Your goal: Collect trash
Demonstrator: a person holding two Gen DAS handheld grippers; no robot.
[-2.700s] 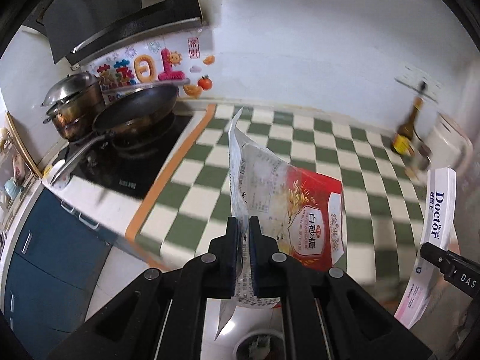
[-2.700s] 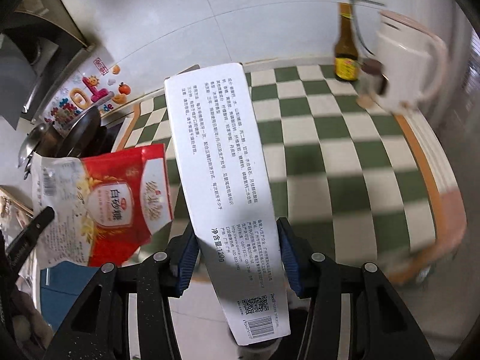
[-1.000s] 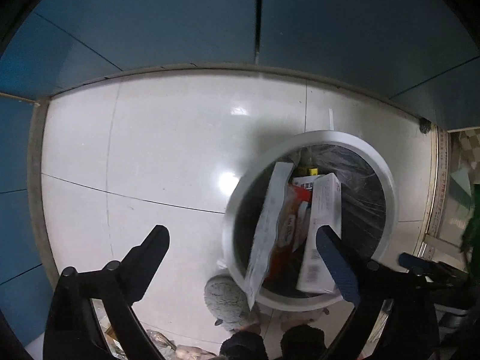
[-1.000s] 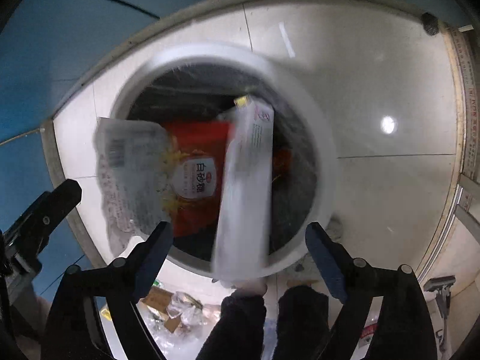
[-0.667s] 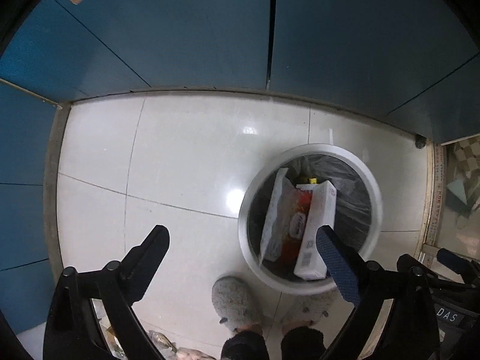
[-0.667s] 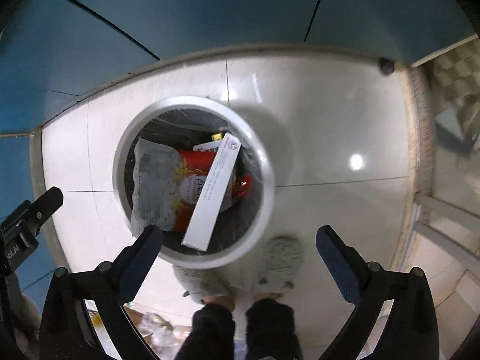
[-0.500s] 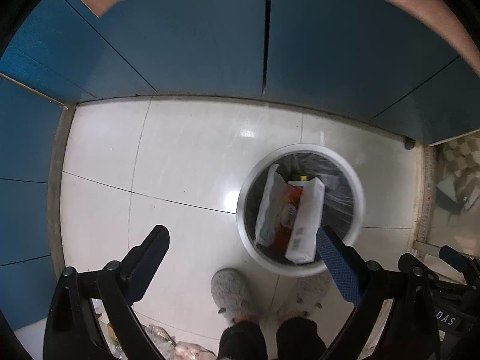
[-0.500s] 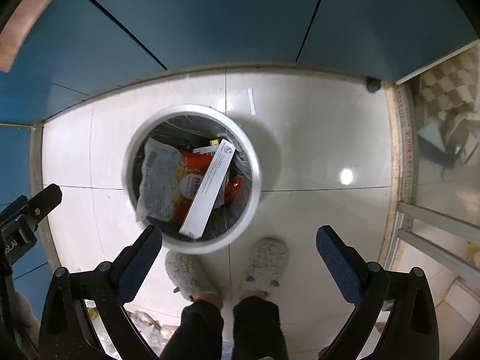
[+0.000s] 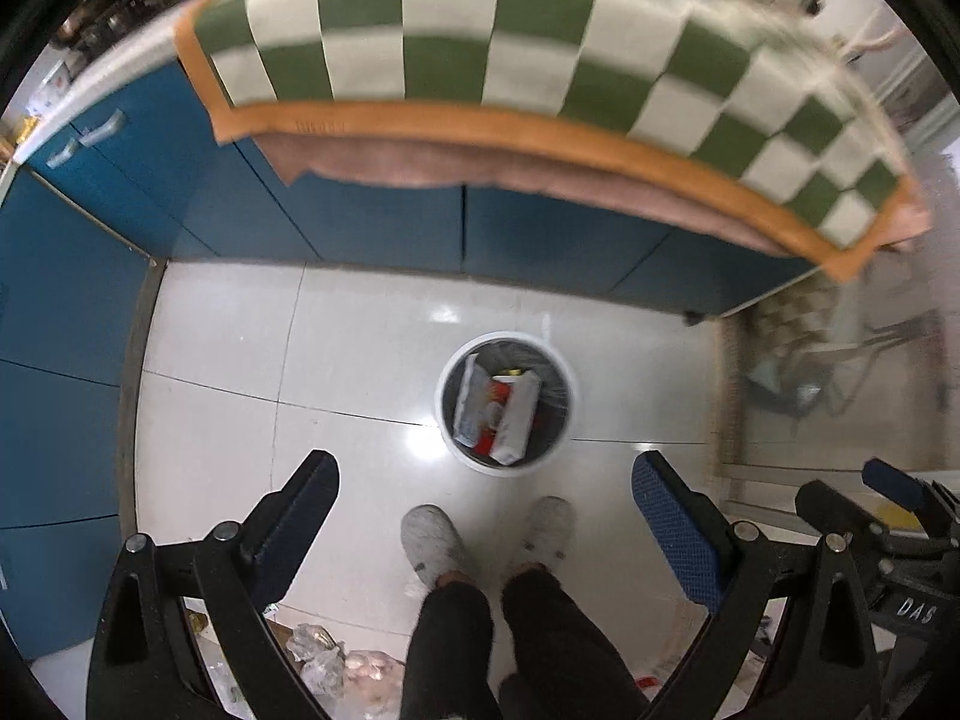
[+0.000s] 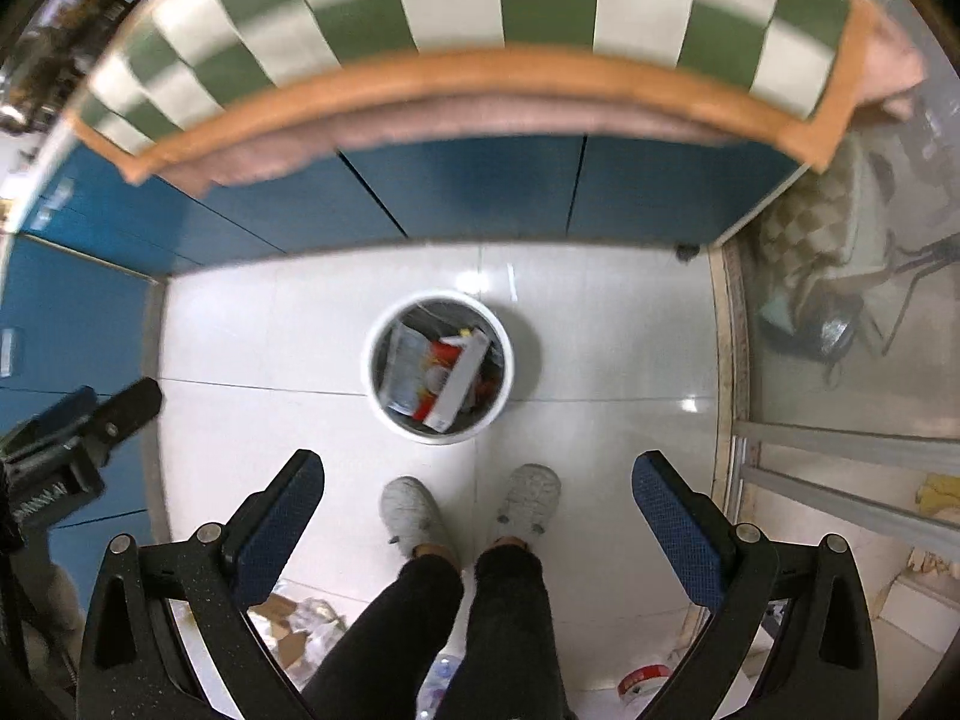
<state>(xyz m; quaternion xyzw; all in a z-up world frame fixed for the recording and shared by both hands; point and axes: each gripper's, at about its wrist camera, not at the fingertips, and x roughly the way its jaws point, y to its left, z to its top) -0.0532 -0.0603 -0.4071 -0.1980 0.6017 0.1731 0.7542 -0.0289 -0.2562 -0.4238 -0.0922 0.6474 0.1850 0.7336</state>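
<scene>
A white round trash bin stands on the white floor in front of the blue cabinets. In it lie a red and clear sugar bag and a long white box. My left gripper is open and empty, high above the floor. My right gripper is open and empty, also high above the bin. Each gripper shows at the edge of the other's view.
The green and white checked counter cloth with an orange edge hangs over the blue cabinets. The person's grey slippers stand near the bin. Loose scraps lie on the floor at lower left.
Both grippers let go of the sugar bag and the white box, which fell into the bin. Both grippers then rose away; the bin looks smaller and the counter edge has come into view.
</scene>
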